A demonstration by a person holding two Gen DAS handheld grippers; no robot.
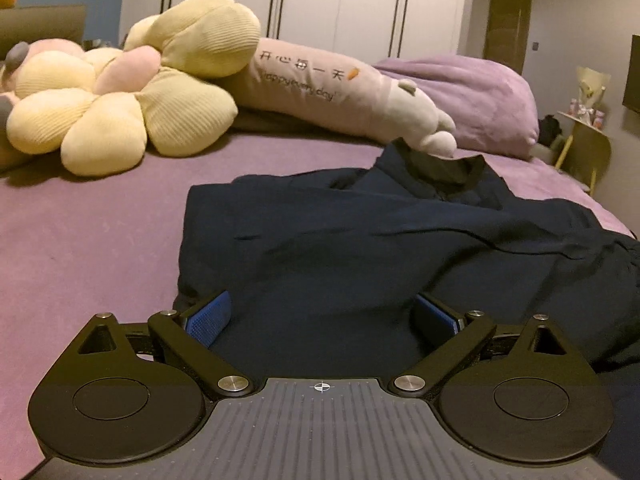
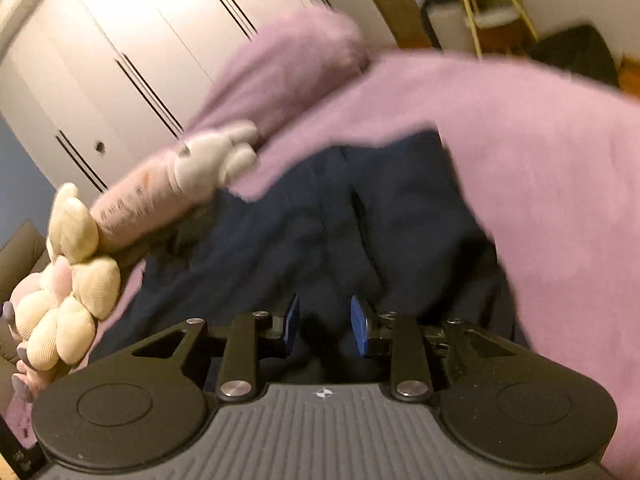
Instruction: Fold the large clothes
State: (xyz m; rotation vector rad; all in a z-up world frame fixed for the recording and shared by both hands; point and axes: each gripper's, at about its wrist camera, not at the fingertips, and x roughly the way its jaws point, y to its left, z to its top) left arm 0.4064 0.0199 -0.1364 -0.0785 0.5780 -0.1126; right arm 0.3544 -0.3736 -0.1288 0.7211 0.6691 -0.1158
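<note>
A dark navy garment lies partly folded on the purple bed, collar toward the plush toys. Your left tongs stand wide apart over its near edge, gripping nothing. Your right tongs are slightly apart with dark cloth between the pads, though not visibly pinched. Take hold of one layer only at each near corner and keep the edge taut before lifting. The right view is tilted and blurred; the garment's sleeves and right side are cut off.

Garment: matt navy cloth, creased. Bed sheet: soft purple fabric. Flower cushion: ribbed cream plush. Wardrobe: smooth, white.
</note>
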